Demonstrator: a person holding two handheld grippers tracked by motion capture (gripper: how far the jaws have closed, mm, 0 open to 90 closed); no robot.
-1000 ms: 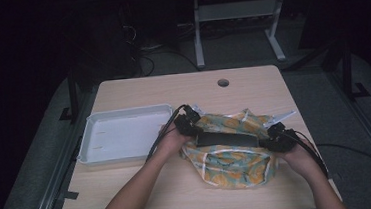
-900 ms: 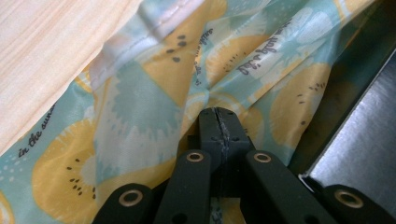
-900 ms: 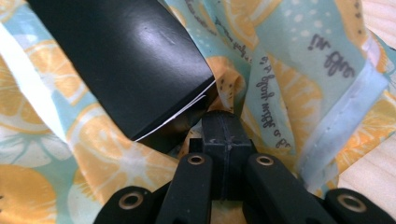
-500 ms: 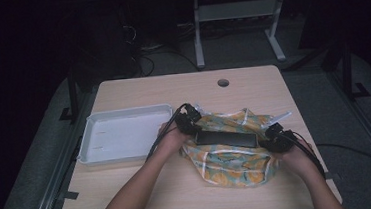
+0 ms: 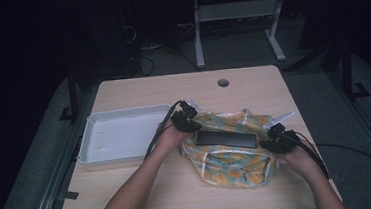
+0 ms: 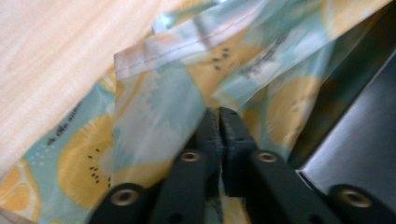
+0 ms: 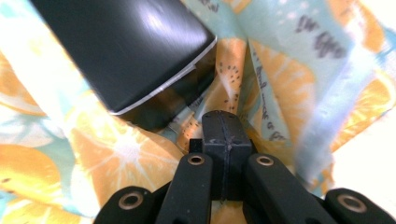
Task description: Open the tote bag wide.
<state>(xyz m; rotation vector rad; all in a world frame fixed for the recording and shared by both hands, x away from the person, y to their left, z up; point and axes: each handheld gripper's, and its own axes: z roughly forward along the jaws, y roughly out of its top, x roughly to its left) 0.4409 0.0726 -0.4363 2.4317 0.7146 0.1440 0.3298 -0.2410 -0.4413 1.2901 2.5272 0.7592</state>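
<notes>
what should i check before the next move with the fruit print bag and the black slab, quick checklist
1. Left gripper on the fruit print bag: its fingers have just been opening a little, with a fold of the bag's edge between them; grip cannot tell.
2. Right gripper on the bag: fingers closed tight on fabric at the other end, ok.
3. Black slab in place: lies flat in the bag's mouth between the two grippers, ok.
4. Slab fully inside the bag: not ok, its top face is bare.
5. White tray: apart from the bag on the left gripper's side, ok.
</notes>
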